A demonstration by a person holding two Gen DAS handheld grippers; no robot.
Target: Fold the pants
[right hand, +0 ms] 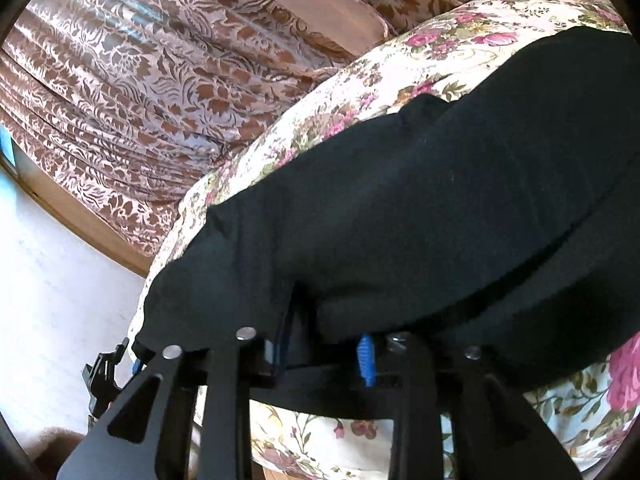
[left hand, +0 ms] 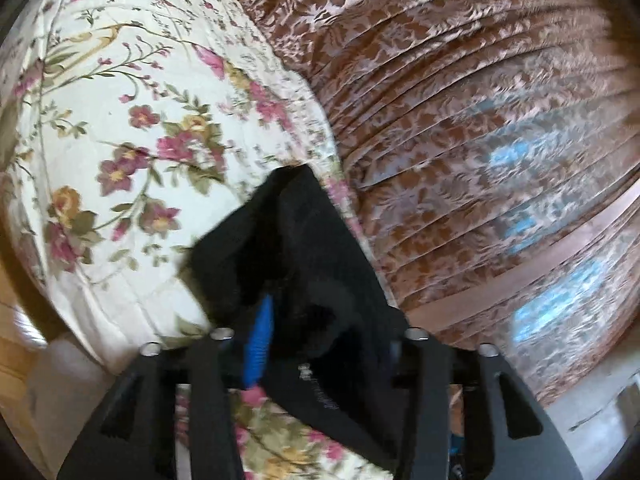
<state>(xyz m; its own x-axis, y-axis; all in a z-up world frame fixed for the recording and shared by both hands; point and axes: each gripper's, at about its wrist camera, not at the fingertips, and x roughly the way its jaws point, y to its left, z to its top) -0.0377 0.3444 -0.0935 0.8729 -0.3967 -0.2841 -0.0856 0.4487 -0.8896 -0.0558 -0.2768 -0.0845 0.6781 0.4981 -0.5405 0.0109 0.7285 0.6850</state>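
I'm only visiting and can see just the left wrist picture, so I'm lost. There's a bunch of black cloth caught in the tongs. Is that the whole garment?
Observer: No. The right wrist view shows the black pants lying stretched out across the flowered quilt and running off the picture's right edge.
Visitor: Do the other tongs have hold of it too?
Observer: The near edge of the cloth drapes over the right tongs, and only one blue pad peeks out. I cannot tell whether they are shut.
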